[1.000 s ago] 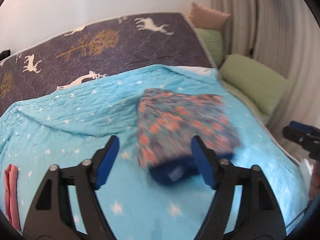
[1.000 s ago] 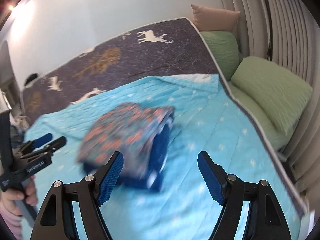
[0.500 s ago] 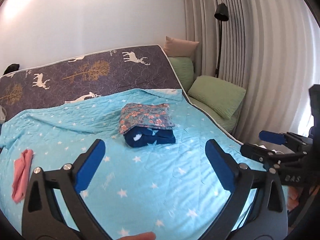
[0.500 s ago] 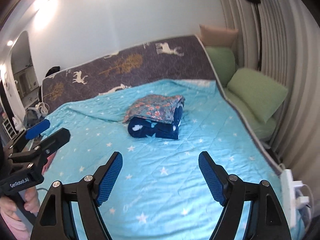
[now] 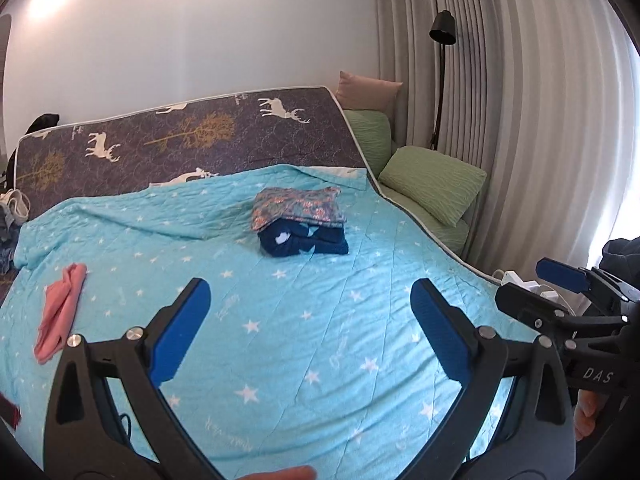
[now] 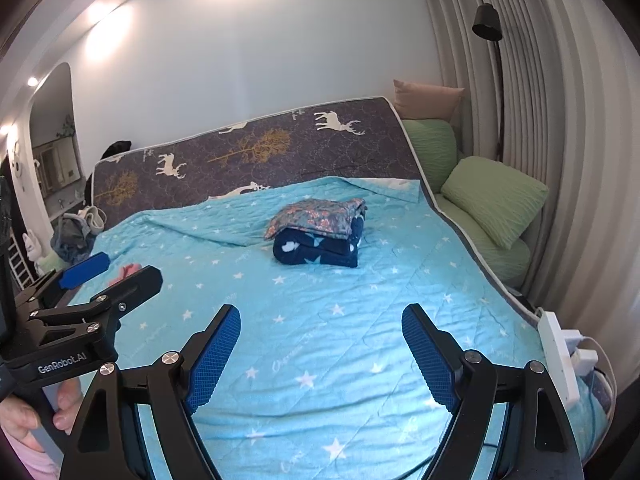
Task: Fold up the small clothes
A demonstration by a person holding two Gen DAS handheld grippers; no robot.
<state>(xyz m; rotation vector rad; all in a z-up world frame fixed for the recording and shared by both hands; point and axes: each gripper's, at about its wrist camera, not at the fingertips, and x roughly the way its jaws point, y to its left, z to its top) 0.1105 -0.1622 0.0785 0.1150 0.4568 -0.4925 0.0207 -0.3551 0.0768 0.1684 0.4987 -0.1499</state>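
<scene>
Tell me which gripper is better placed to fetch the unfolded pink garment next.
Left, probably. The pink garment lies at the quilt's left edge, nearer the open left gripper. The right gripper, also open and empty, would have to cross over.

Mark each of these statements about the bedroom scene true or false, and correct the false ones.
1. The floral garment lies folded on top of the navy star-print garment. True.
2. The left gripper is shut on the pink cloth. False: its jaws are open and empty, and the cloth lies apart on the blue blanket.
3. The right gripper is open and holds nothing. True.
4. The folded stack sits on a green pillow. False: it rests on the blanket; the pillows are beside the bed.
5. A black lamp stands by the curtain. True.
</scene>
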